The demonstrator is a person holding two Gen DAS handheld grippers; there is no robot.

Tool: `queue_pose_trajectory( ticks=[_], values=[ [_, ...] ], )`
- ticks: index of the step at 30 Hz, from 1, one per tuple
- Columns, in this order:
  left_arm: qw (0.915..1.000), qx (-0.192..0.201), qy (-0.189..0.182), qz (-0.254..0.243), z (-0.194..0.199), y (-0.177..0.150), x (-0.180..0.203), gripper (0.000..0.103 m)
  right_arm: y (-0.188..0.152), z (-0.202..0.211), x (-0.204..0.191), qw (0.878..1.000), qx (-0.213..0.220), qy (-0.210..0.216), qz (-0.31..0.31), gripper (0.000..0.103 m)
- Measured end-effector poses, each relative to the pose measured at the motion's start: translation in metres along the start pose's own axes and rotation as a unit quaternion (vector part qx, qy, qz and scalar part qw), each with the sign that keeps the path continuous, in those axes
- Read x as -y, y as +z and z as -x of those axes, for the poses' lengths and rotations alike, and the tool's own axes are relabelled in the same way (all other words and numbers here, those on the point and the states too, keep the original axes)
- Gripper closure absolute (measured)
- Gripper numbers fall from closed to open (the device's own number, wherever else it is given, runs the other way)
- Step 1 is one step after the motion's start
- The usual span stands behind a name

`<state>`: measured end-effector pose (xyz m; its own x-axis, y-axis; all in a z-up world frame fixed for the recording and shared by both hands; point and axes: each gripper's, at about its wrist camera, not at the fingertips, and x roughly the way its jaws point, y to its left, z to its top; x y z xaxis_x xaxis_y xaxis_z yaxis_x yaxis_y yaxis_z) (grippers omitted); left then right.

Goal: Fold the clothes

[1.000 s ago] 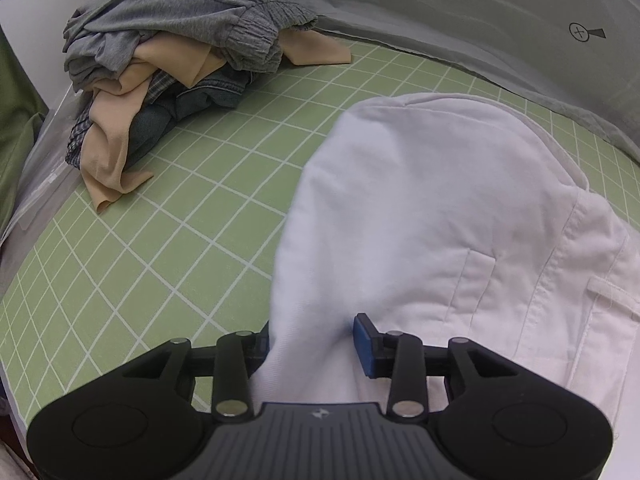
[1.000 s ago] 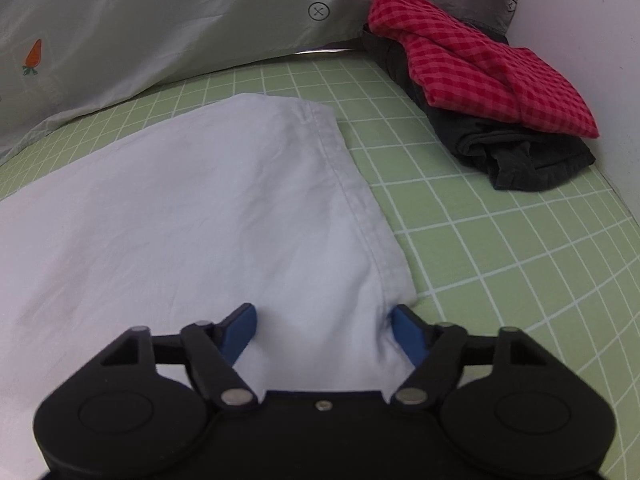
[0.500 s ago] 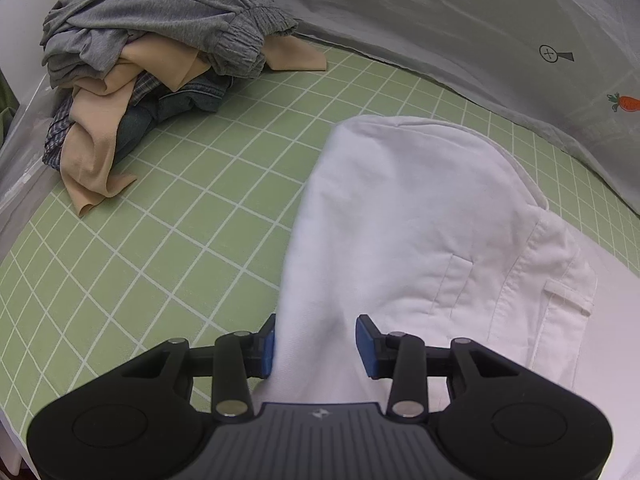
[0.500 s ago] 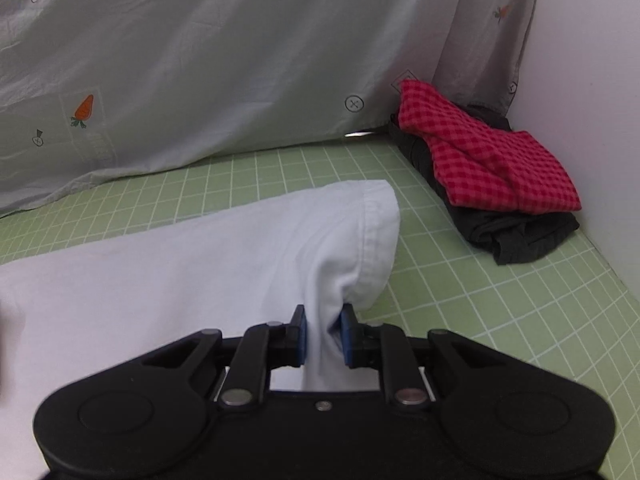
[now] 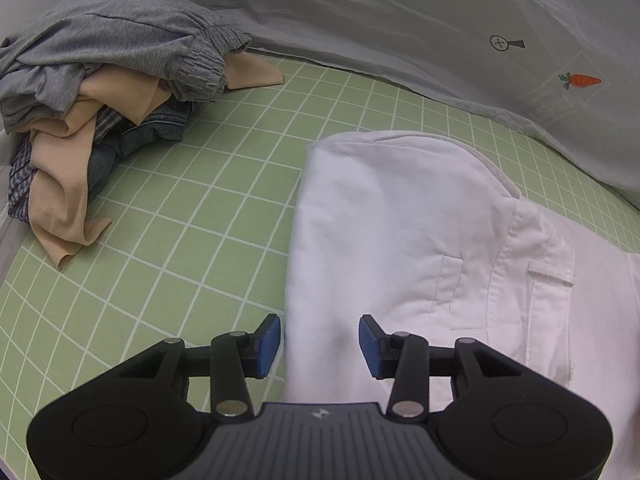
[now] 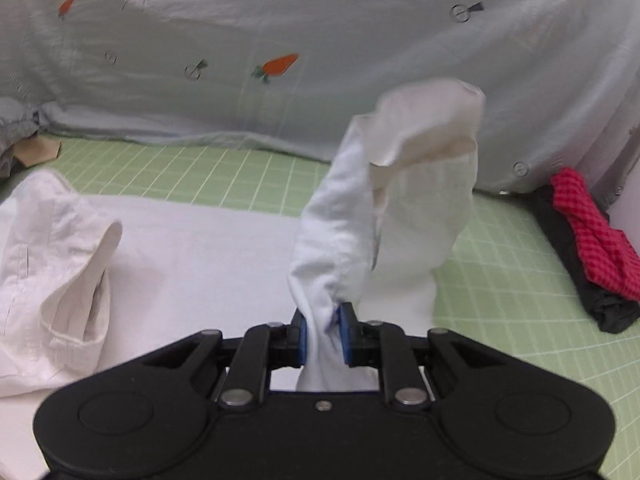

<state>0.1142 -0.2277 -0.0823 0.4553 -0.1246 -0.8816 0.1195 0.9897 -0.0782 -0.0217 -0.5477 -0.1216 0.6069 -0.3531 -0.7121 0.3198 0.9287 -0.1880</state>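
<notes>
White trousers [image 5: 404,232] lie on the green grid mat [image 5: 192,240], waistband end folded over, with pockets showing. My left gripper [image 5: 319,340] is open, its blue pads on either side of the trousers' left edge, not clamped. In the right wrist view my right gripper [image 6: 324,338] is shut on the trousers' leg end [image 6: 400,208] and holds it lifted off the mat, cloth standing up in front of the camera. The rest of the trousers [image 6: 192,248] lies flat to the left.
A heap of grey, tan and denim clothes [image 5: 100,92] sits at the mat's far left. A folded red checked garment on a dark one [image 6: 592,236] lies at the far right. A grey carrot-print sheet [image 6: 280,60] hangs along the back.
My right gripper shut on the trouser leg end and lifted it up and leftward. My left gripper stayed open around the waistband side, and its view shifted a little to the right.
</notes>
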Motion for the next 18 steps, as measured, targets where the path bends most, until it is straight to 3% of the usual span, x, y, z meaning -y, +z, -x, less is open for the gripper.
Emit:
queue_pose_trajectory(
  ticks=[4, 8, 13, 16, 18],
  values=[
    [0.9996, -0.023, -0.008, -0.017, -0.020, -0.003, 0.001, 0.056, -0.014, -0.026, -0.036, 0.998, -0.033, -0.032, 0.044, 0.080],
    [0.9990, -0.037, -0.020, -0.012, -0.030, -0.003, 0.000, 0.053, -0.005, -0.017, -0.022, 0.999, -0.045, -0.016, 0.004, 0.076],
    [0.9992, -0.031, -0.023, -0.014, -0.031, -0.007, -0.002, 0.050, -0.006, 0.026, 0.006, 0.994, 0.019, 0.016, -0.111, 0.054],
    [0.9989, -0.036, -0.030, 0.010, -0.031, -0.007, -0.009, 0.045, -0.002, 0.042, 0.029, 0.986, 0.060, -0.017, -0.156, 0.036],
    [0.9986, -0.036, -0.033, 0.018, -0.030, -0.008, -0.012, 0.045, -0.003, 0.038, 0.045, 0.981, 0.057, -0.056, -0.174, 0.029]
  ],
)
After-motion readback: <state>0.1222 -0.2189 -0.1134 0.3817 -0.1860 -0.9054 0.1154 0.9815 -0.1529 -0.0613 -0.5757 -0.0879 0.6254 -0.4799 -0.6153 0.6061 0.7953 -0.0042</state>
